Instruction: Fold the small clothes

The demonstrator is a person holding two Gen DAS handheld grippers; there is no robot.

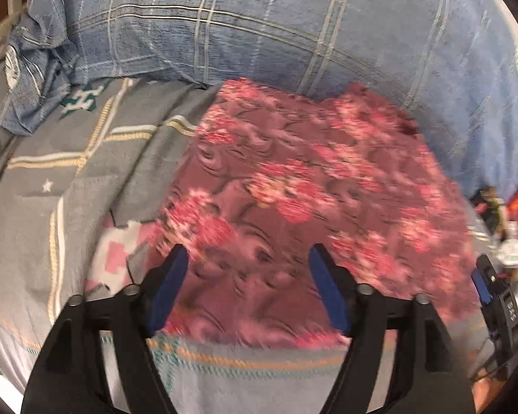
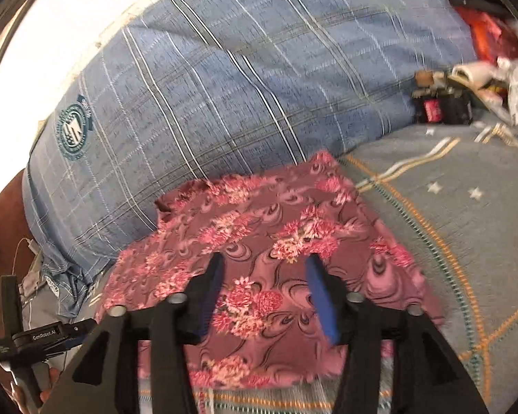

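Note:
A pink and maroon floral garment (image 1: 310, 200) lies folded flat on the grey bedspread (image 1: 51, 214); it also shows in the right wrist view (image 2: 266, 241). My left gripper (image 1: 248, 258) is open and empty, its blue pads just above the garment's near edge. My right gripper (image 2: 264, 265) is open and empty above the garment's near half. The right gripper shows at the right edge of the left wrist view (image 1: 493, 293). The left gripper shows at the lower left of the right wrist view (image 2: 34, 341).
A large blue plaid pillow (image 1: 293, 27) lies just behind the garment, also in the right wrist view (image 2: 207, 86). A pink-and-white cloth (image 1: 117, 252) peeks out left of the garment. Clutter (image 2: 473, 79) sits at the bed's far right. The grey bedspread (image 2: 466, 224) extends right.

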